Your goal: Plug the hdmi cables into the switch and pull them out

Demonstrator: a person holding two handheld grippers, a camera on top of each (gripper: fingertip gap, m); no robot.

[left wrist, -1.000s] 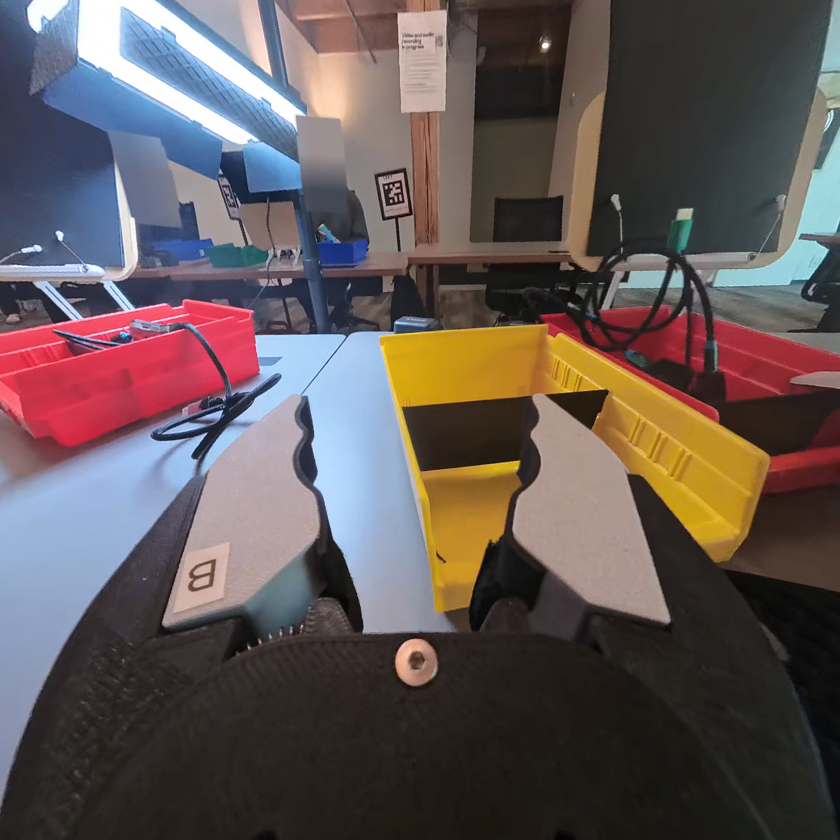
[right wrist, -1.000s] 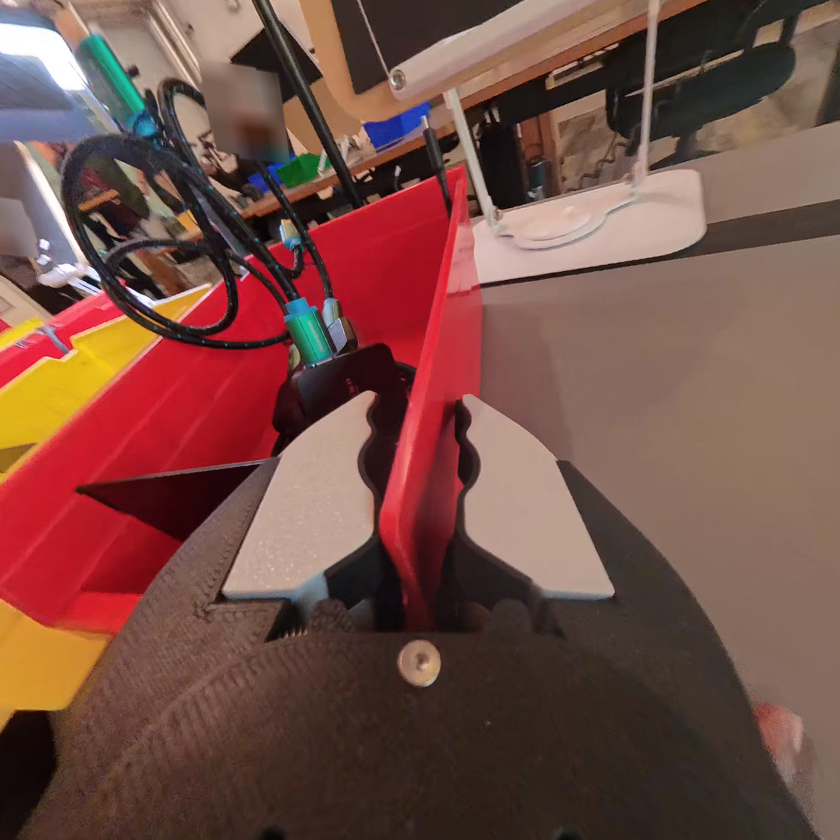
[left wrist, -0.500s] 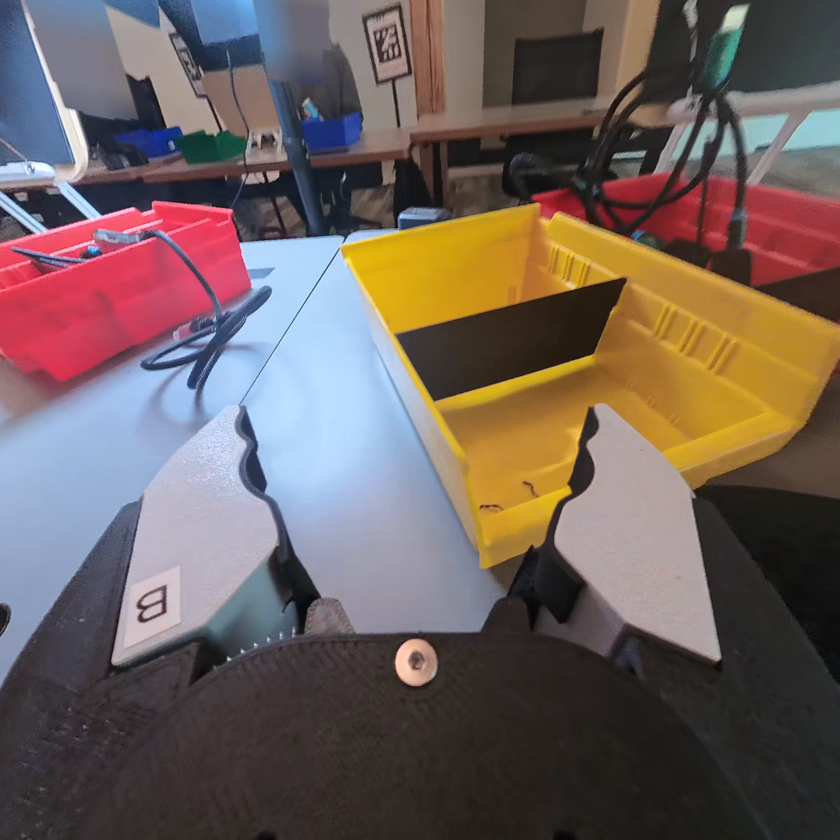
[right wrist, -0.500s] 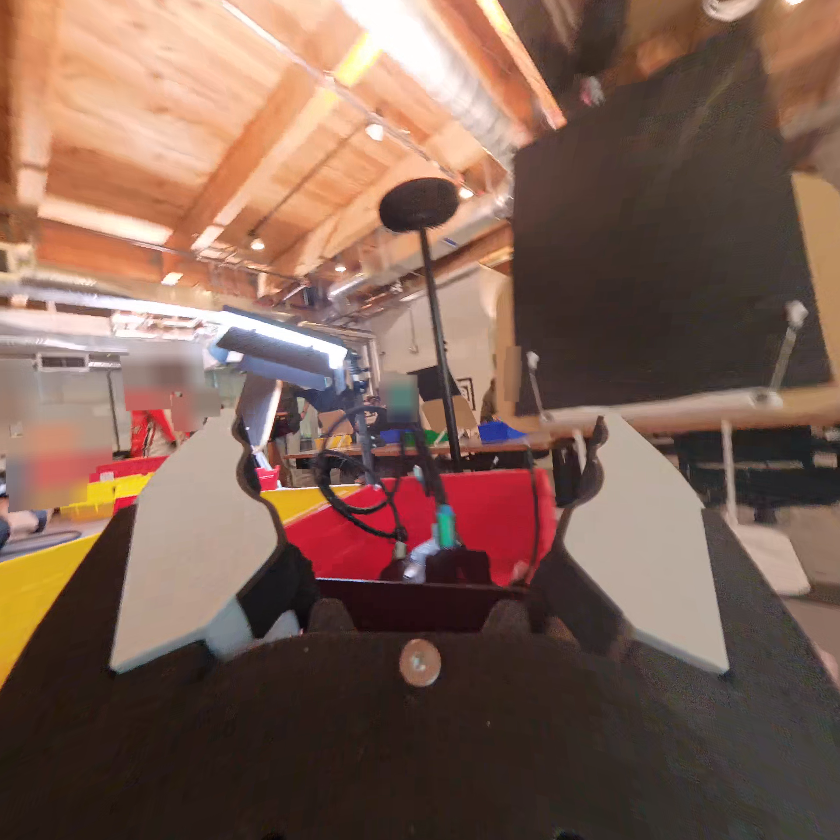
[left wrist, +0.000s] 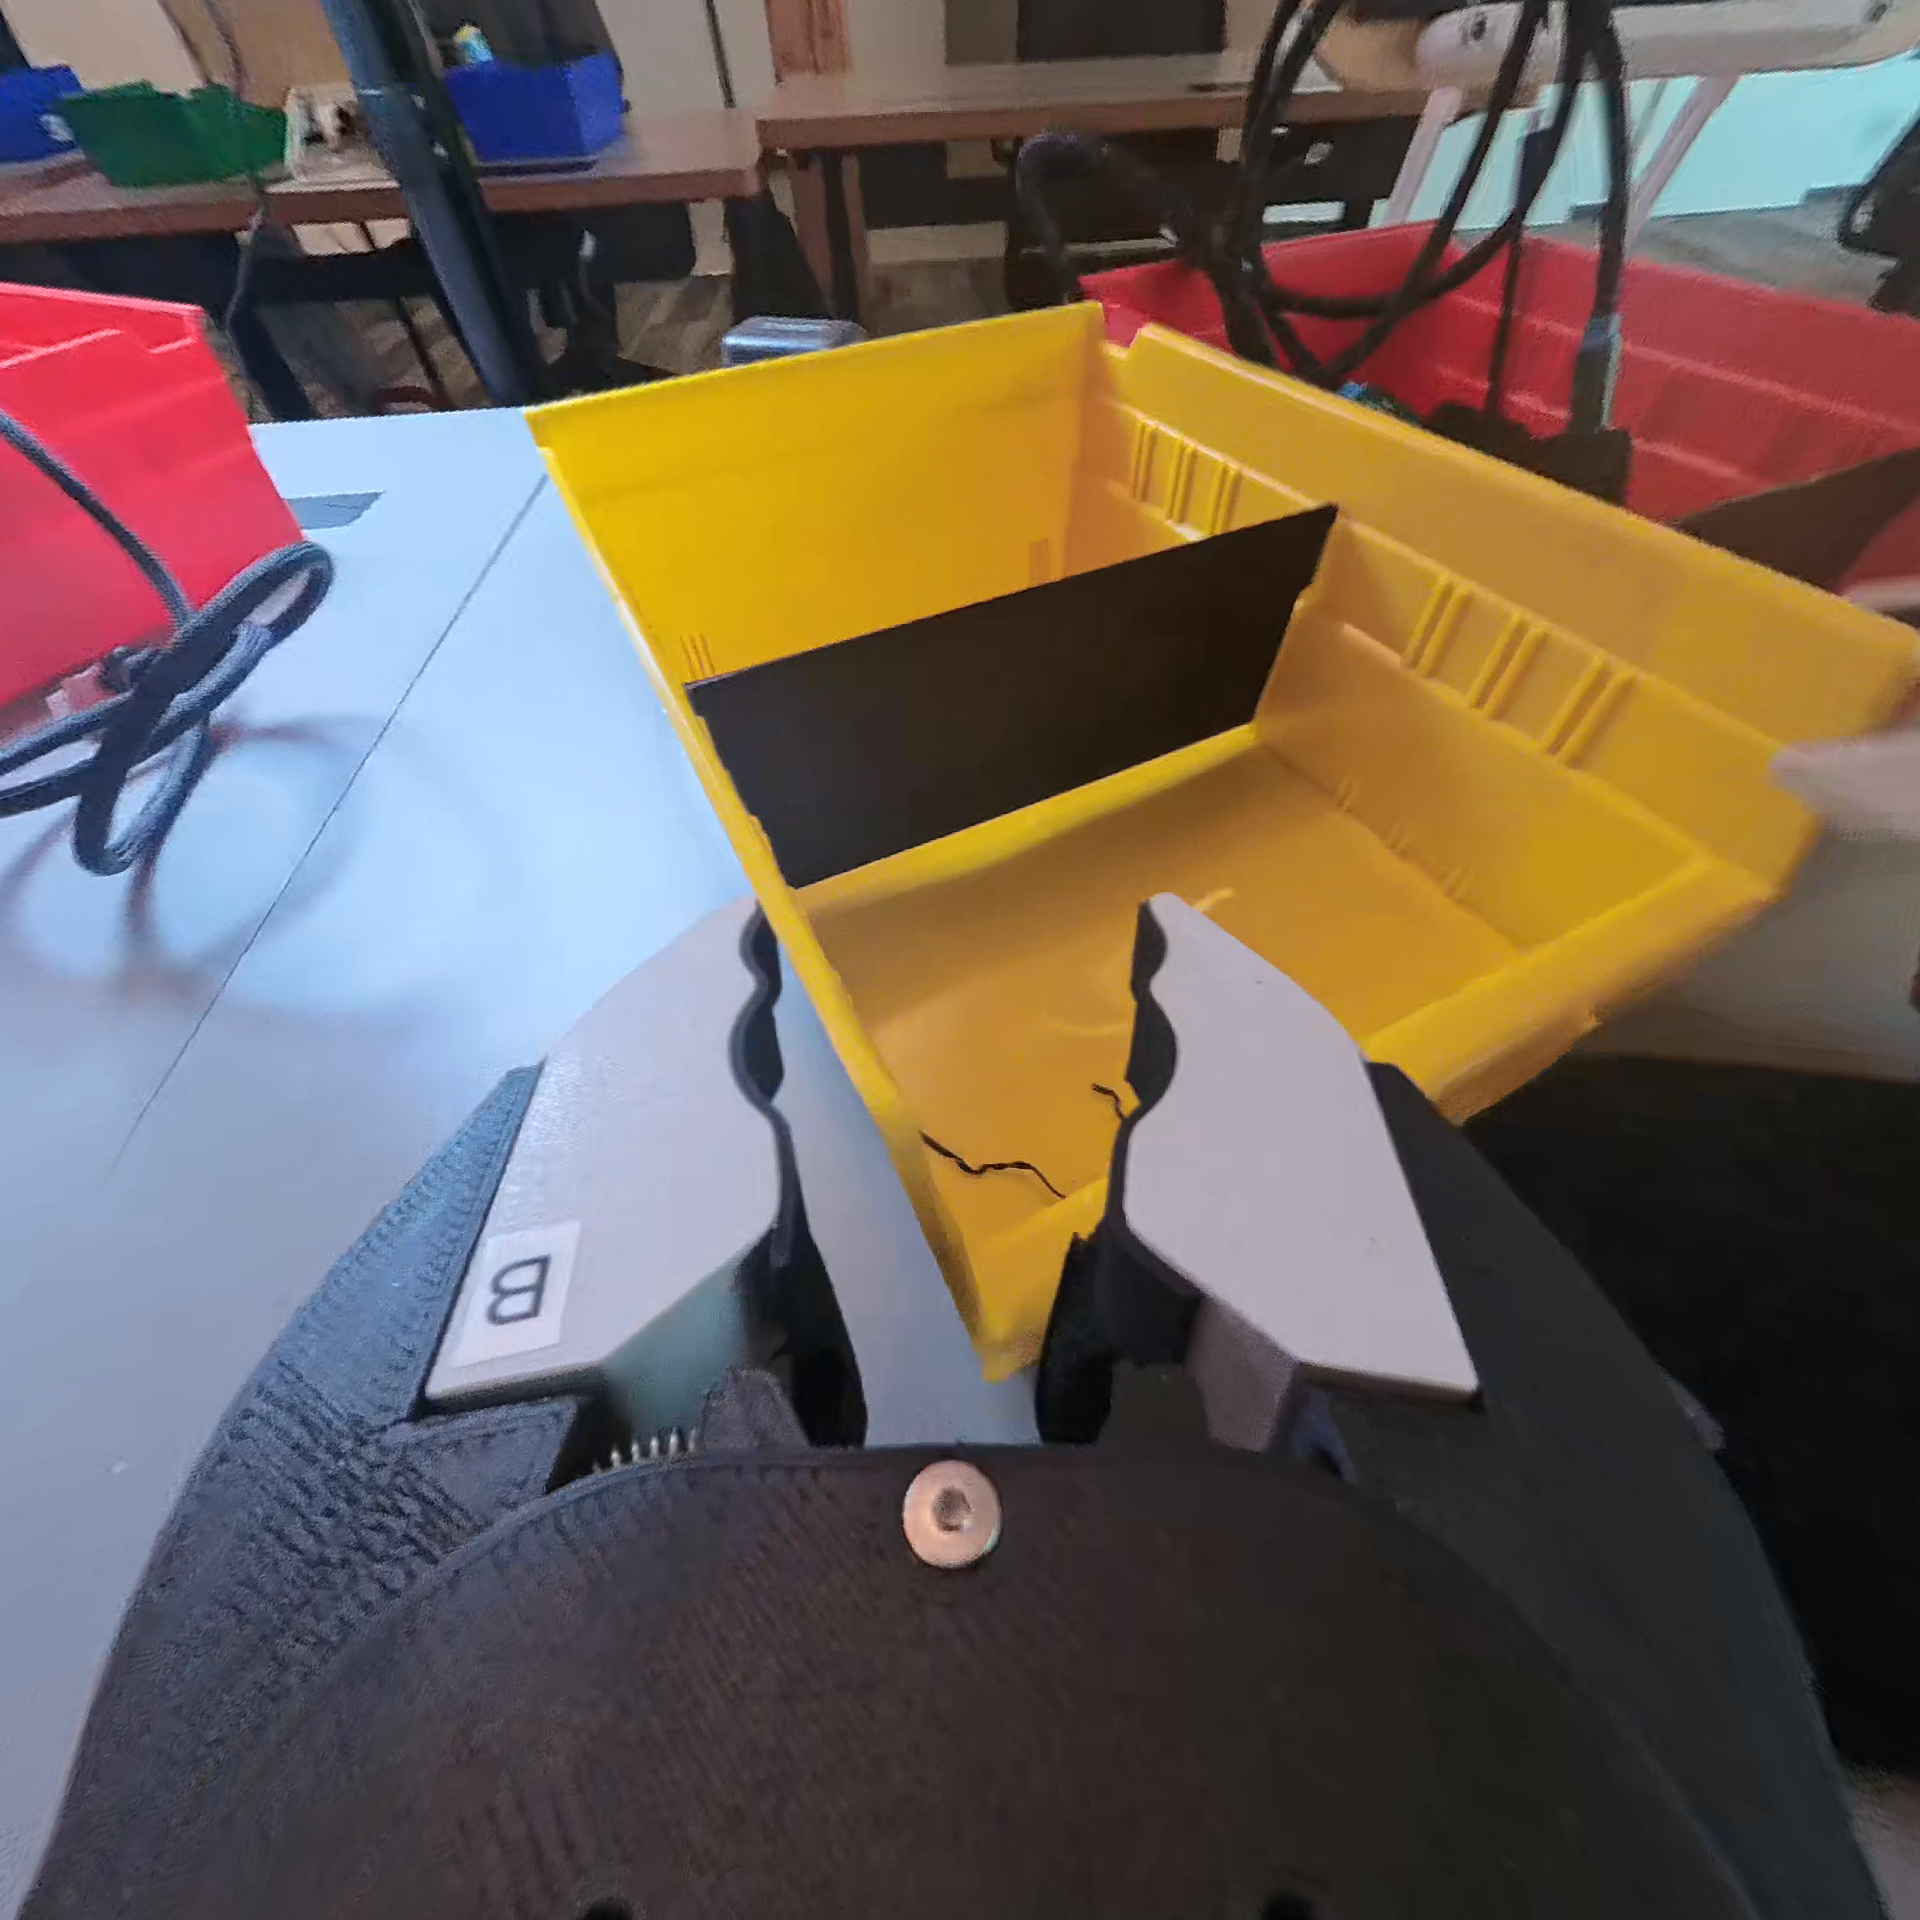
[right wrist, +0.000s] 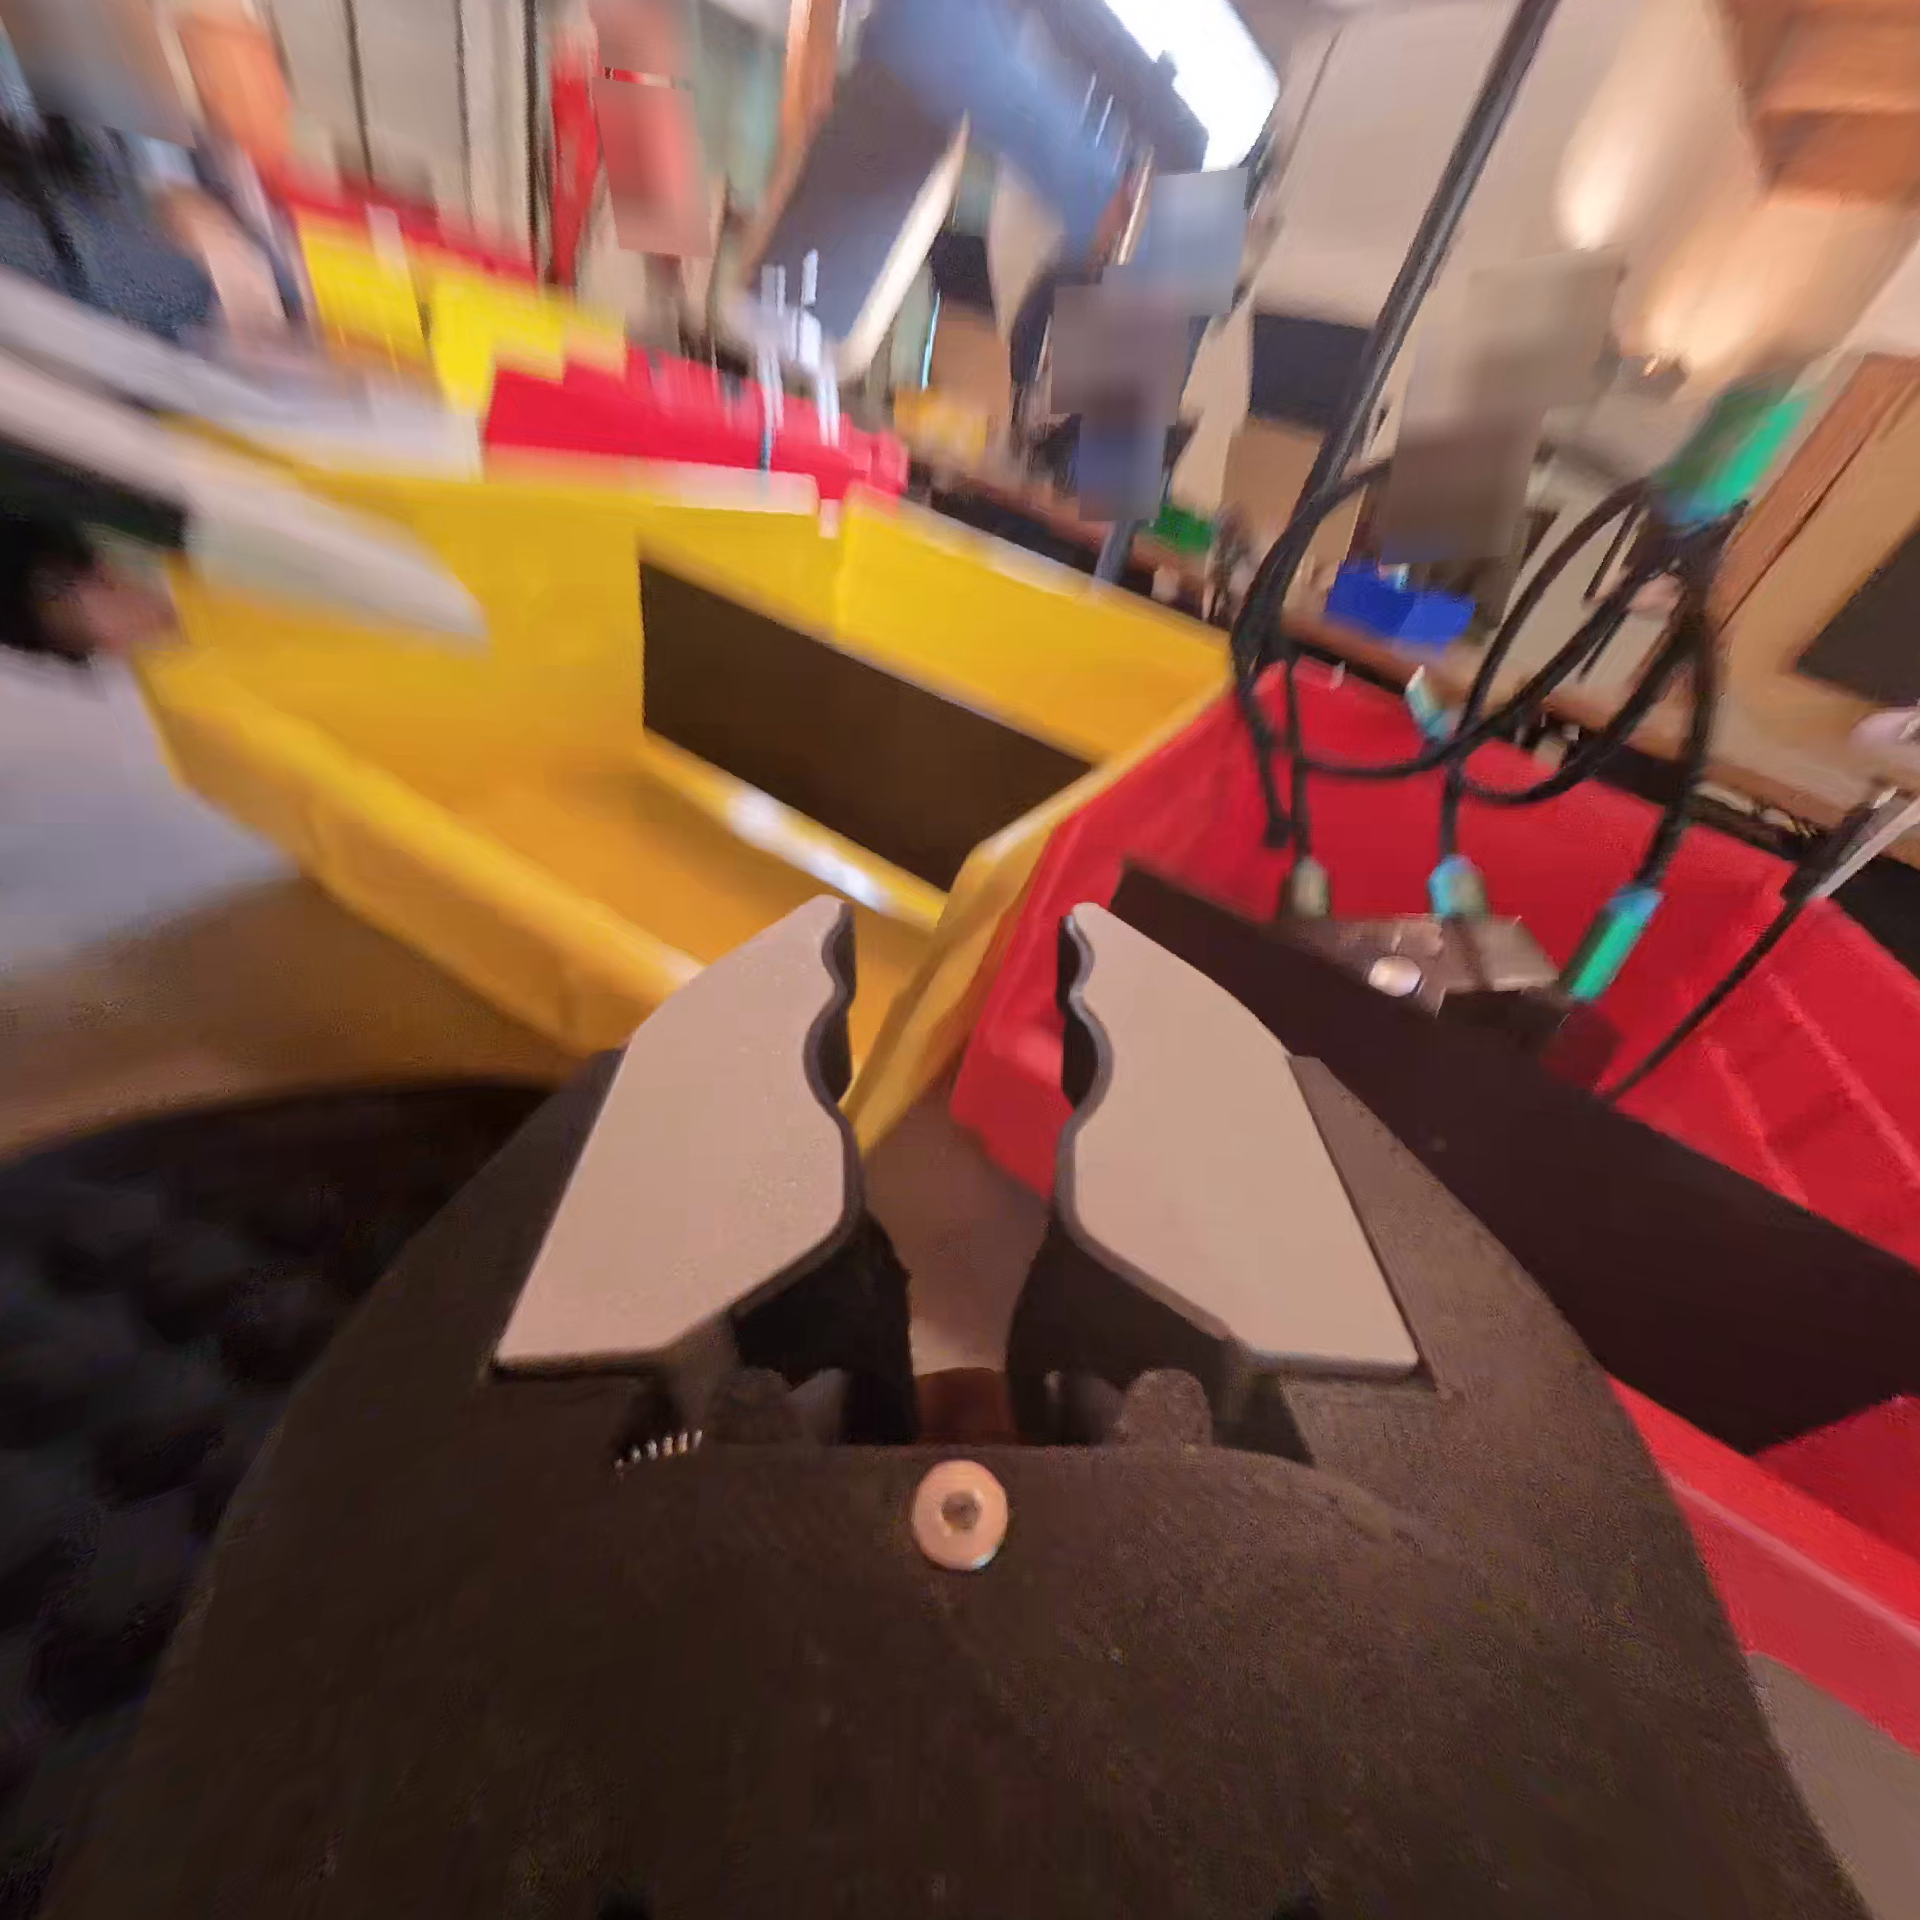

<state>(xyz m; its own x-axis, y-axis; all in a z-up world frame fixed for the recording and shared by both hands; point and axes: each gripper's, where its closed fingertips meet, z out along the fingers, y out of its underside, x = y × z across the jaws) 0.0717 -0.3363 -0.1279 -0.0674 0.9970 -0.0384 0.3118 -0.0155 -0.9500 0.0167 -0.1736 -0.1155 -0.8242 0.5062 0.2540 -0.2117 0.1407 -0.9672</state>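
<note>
now our right hand-held gripper is off the red bin wall, swung toward the yellow bin, jaws part open, empty. left hand-held gripper open over the yellow corner. switch sits in the red bin, hdmi cables plugged in; unplugging comes next.

We see two bins side by side on the table: the divided bin to the left, the second bin touching its right wall. The switch lies in that second bin, cables rising from it. A third bin stands far left, a coiled cable before it.
</note>
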